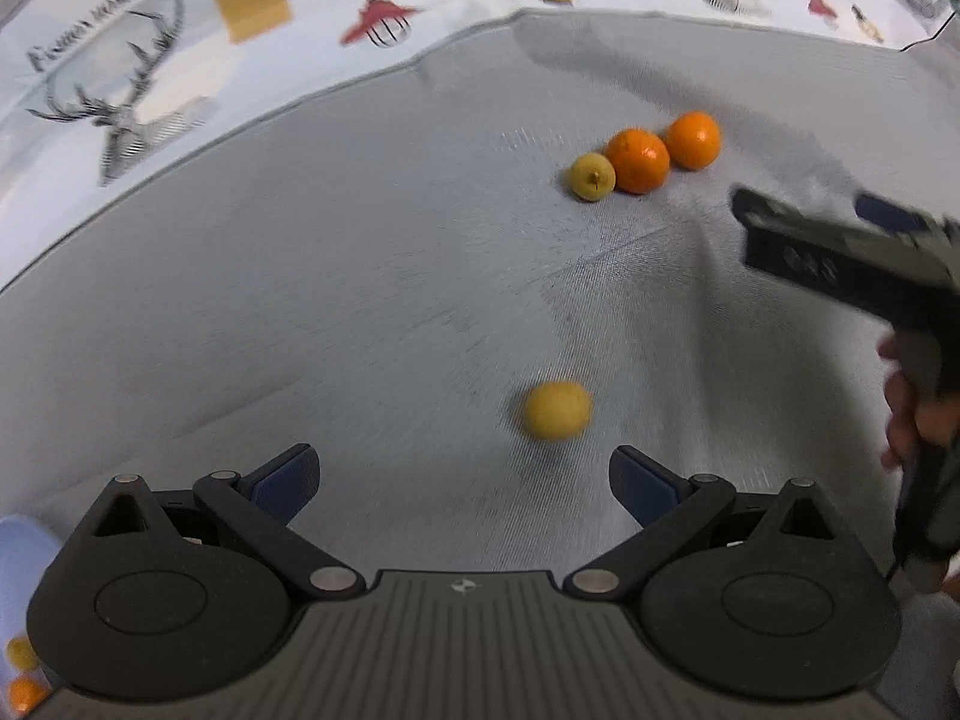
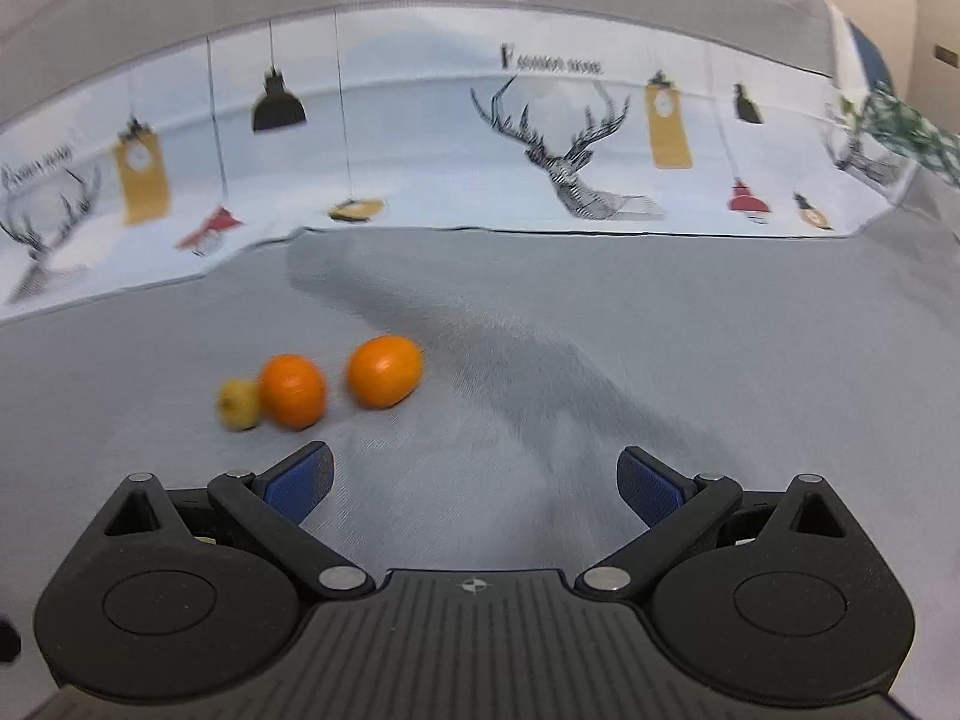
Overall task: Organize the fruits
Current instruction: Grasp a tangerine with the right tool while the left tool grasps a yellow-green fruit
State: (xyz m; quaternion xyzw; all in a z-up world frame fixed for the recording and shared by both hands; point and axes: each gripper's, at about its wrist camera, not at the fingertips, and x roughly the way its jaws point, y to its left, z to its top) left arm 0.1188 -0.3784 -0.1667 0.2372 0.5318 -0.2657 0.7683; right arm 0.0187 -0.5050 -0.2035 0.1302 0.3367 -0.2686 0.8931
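A yellow fruit (image 1: 556, 410) lies alone on the grey cloth, just ahead of my left gripper (image 1: 462, 480), which is open and empty. Farther off, a small yellow fruit (image 1: 592, 176) touches an orange (image 1: 638, 160), with a second orange (image 1: 693, 140) beside it. The right wrist view shows the same group: small yellow fruit (image 2: 239, 403), orange (image 2: 294, 390), second orange (image 2: 384, 380), all ahead and left of my right gripper (image 2: 477, 483), open and empty. My right gripper's body (image 1: 840, 258) shows at the right of the left wrist view, held by a hand (image 1: 912, 414).
A grey cloth (image 1: 360, 276) covers the surface. Behind it lies a white cloth printed with deer and lamps (image 2: 570, 144). At the lower left corner, a pale blue container (image 1: 24, 546) and small yellow and orange fruits (image 1: 24, 675) peek out beside my left gripper.
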